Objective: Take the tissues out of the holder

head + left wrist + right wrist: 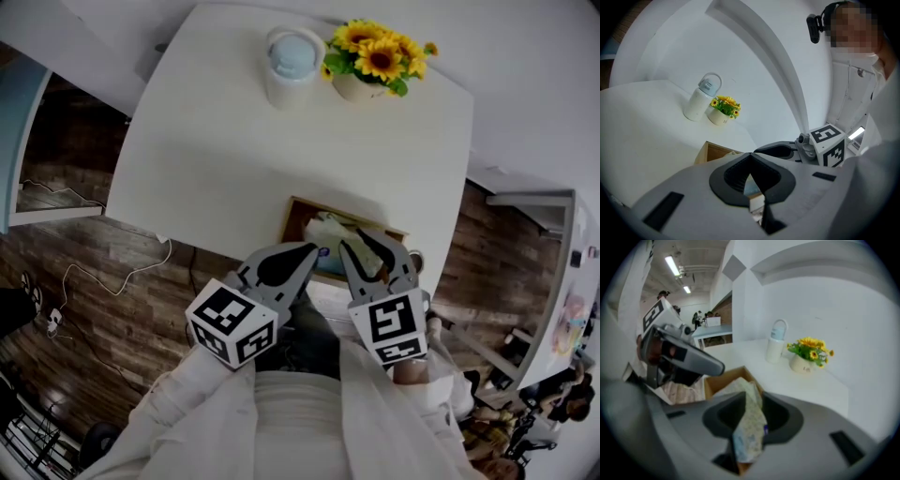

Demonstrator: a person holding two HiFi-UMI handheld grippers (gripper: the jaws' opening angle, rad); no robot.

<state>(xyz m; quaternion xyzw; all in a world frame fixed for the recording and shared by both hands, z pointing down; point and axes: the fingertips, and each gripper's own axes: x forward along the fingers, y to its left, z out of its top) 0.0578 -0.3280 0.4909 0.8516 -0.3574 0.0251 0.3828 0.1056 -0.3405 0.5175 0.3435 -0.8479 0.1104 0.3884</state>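
Right gripper view: right gripper (753,400) clamps the tissues (749,433) by the holder (721,381); left gripper (751,155) closed, empty

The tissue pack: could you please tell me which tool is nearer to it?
Right. The right tool is clamped on the tissue pack over the holder; the left tool, shut and empty, hangs just beside it.

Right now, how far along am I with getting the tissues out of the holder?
Done: the right gripper is shut on the tissue pack. In hand: the pack's far end appears to sit in the wooden holder. Left: lift it clear. The left gripper is shut, holding nothing.
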